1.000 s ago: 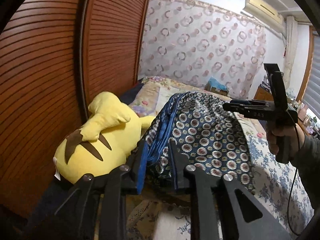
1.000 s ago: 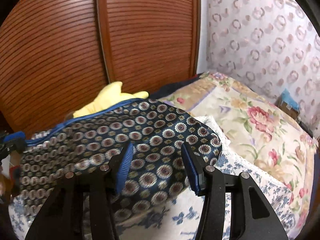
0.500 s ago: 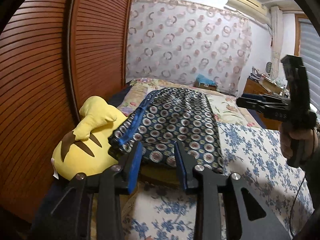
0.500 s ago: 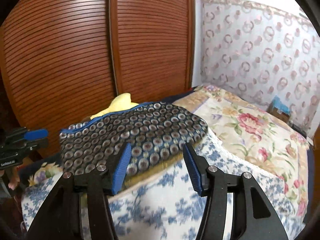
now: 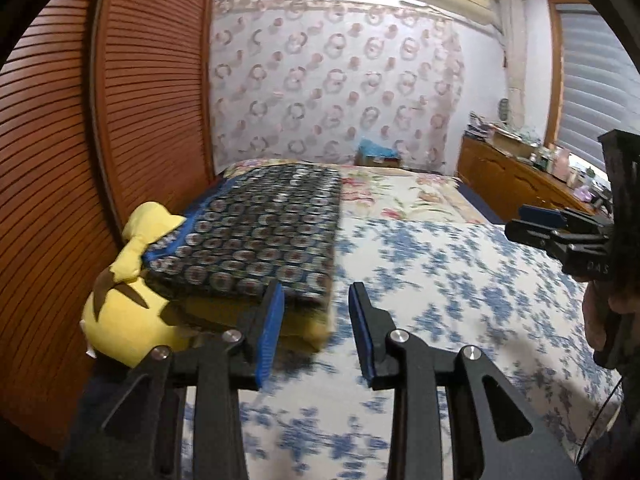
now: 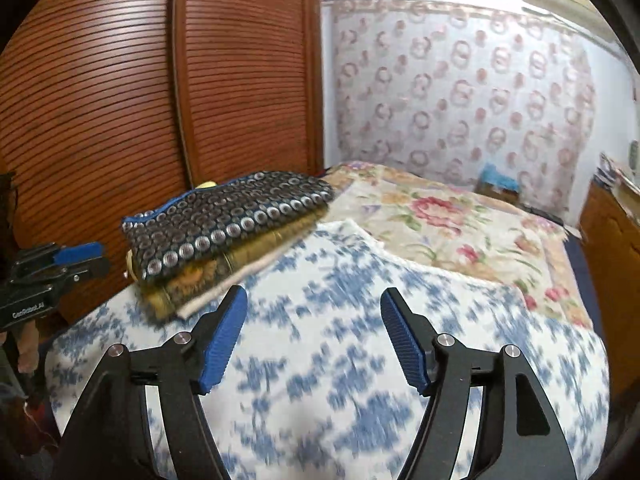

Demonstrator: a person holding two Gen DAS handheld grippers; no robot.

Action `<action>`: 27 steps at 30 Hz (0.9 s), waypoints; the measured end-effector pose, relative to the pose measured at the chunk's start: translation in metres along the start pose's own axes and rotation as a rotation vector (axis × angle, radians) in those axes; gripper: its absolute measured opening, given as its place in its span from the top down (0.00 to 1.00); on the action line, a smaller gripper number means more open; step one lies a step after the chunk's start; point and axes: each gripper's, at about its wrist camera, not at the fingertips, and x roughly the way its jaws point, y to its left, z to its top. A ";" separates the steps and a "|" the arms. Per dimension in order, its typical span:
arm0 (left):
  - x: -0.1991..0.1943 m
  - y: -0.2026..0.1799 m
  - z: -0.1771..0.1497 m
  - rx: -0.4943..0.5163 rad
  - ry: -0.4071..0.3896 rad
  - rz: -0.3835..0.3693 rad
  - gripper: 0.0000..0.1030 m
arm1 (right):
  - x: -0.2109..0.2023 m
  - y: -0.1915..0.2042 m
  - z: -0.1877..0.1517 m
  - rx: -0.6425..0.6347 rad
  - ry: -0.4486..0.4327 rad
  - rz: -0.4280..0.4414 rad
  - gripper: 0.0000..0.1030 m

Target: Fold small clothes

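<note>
The folded dark-blue garment printed with small round medallions and edged in bright blue (image 5: 260, 236) lies flat on top of a stack of folded cloths — a mustard-yellow layer and a white one below it (image 6: 224, 276) — at the wardrobe side of the bed. The stack rests on the white bedspread with blue flowers (image 5: 440, 280), touching the yellow plush toy (image 5: 128, 320).

The left gripper (image 5: 316, 328) stands just in front of the near edge of the stack; its jaws have just been opening, are parted a little, and nothing lies between the blue pads. The right gripper (image 6: 314, 336) is held over bare bedspread, well apart from the stack; its jaws have just been opening wide and are likewise empty.

Handling, as a judgement: the garment appears thin, light and limp — it will sag and unfold if lifted by one corner. The woven print looks smooth, so layers may slide over one another. It is not fragile.

Recommended hold: pinch through all layers at the folded edge, one gripper near each end of the same edge, so the fold stays together. Avoid catching the mustard layer beneath.
</note>
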 end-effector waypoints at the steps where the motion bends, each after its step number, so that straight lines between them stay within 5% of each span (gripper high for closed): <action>1: -0.001 -0.007 -0.001 0.009 0.002 -0.004 0.69 | -0.010 -0.002 -0.006 0.009 -0.003 -0.016 0.30; 18: -0.026 -0.090 0.012 0.056 -0.023 -0.146 0.69 | -0.128 -0.025 -0.064 0.176 -0.093 -0.270 0.25; 27: -0.049 -0.110 0.040 0.081 -0.096 -0.117 0.69 | -0.166 -0.034 -0.058 0.210 -0.166 -0.345 0.25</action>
